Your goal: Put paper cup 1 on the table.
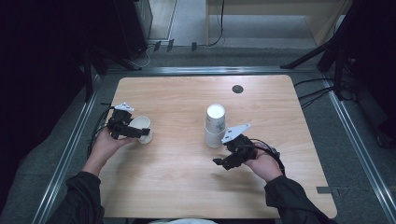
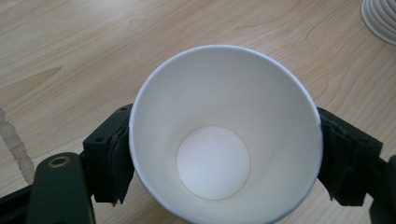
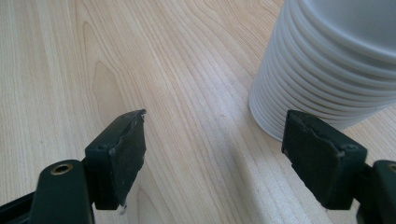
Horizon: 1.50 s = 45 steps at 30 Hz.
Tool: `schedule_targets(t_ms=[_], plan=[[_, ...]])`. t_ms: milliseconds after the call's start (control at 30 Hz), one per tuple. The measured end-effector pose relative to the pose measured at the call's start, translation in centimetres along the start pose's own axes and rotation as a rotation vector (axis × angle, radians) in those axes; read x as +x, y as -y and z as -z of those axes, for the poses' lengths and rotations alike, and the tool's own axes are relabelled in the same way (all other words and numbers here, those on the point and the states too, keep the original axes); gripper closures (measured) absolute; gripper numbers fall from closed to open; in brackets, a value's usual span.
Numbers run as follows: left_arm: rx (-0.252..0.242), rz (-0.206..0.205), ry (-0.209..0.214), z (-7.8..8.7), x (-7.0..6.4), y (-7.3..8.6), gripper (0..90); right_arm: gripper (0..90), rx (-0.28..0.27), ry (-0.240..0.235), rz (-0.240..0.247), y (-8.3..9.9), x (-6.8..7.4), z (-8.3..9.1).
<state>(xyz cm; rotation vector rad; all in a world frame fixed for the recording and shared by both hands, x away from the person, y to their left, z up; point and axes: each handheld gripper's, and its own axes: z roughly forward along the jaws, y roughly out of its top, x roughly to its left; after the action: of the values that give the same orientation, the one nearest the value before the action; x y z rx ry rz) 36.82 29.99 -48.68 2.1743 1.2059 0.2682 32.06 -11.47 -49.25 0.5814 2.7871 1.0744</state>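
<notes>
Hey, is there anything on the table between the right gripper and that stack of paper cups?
Nothing visible. The right gripper is open over bare table, and the stack of paper cups stands just beyond its jaws, off to one side. The single cup is in the left gripper, well away.

The counter (image 1: 177, 172) is light wood with rounded corners. A small dark round disc (image 1: 237, 89) sits in its top near 12 o'clock. A metal rail frame (image 1: 201, 70) borders the counter on grey floor (image 1: 196, 18), and black cables (image 1: 322, 93) trail at 2 o'clock.
</notes>
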Motion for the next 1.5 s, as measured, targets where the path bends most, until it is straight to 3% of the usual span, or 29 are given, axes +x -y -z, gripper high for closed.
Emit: schedule_targets(t_ms=[367,733,867,1200,1267,1300,1433,1500], plan=[[0.024,0.006,0.011,-0.2,0.0,0.0,14.2,22.1,0.004,-0.001,0.001,0.0,0.0,0.0],[0.016,0.017,0.039,0.4,-0.1,-0.2,12.1,22.1,0.004,-0.002,-0.002,0.0,0.0,0.1],[-0.011,0.015,0.042,1.1,-0.3,-0.4,12.1,21.3,-0.009,-0.002,0.007,0.0,-0.1,0.3],[-0.084,0.023,0.053,3.1,-0.6,-0.5,12.2,15.0,-0.070,-0.001,-0.041,-0.3,-1.3,2.3],[-0.094,0.018,0.052,3.5,-0.8,-0.6,12.2,14.6,-0.066,-0.002,-0.066,-0.5,-1.6,2.6],[-0.099,0.009,0.049,3.9,-1.1,-0.6,12.4,14.6,-0.070,0.021,-0.091,-0.7,-1.9,3.0],[-0.116,-0.002,0.053,4.5,-1.7,-0.6,12.6,14.5,-0.100,0.026,-0.080,-1.2,-2.4,3.8],[-0.128,-0.003,0.078,5.0,-2.2,-0.6,12.8,14.5,-0.103,0.023,-0.078,-1.4,-2.5,4.0]])
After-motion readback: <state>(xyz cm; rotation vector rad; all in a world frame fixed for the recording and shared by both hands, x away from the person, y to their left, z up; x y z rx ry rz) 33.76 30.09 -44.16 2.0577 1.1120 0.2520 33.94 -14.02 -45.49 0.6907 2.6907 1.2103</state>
